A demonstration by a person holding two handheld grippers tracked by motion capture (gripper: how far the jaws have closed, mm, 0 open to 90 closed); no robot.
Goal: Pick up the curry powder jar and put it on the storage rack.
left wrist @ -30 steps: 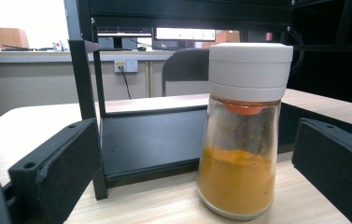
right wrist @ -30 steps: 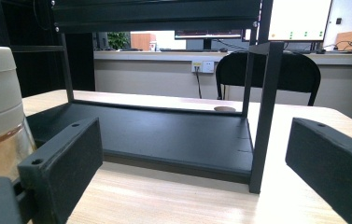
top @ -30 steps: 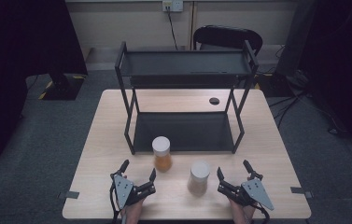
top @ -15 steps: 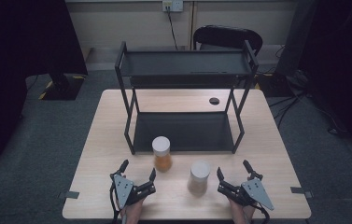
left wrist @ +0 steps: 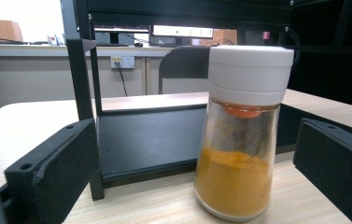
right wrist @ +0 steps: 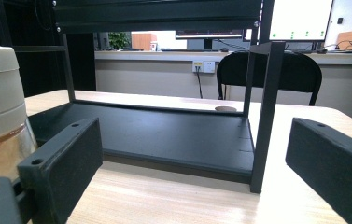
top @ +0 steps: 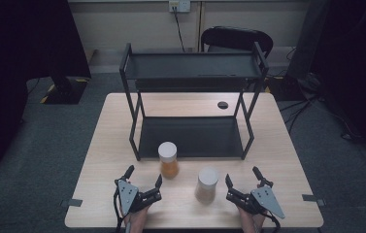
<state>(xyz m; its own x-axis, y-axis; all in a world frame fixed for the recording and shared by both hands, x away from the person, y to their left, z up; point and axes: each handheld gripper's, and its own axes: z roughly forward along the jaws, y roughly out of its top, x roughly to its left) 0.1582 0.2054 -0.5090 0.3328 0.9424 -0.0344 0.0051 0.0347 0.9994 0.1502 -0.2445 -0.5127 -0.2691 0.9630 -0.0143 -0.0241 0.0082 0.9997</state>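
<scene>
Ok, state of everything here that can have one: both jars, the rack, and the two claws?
Left claw: open, holding nothing, aimed at the orange spice jar.
Right claw: open, holding nothing, beside the pale-lidded jar.
Orange spice jar: upright, white lid on, roughly a third full of powder, standing on the table.
Pale-lidded jar: upright, lid on, on the table.
Black two-tier rack: upright, both shelves bare.

No readable text anywhere (the spice jar (left wrist: 243,135) bears no label, the monitors are blurred).
</scene>
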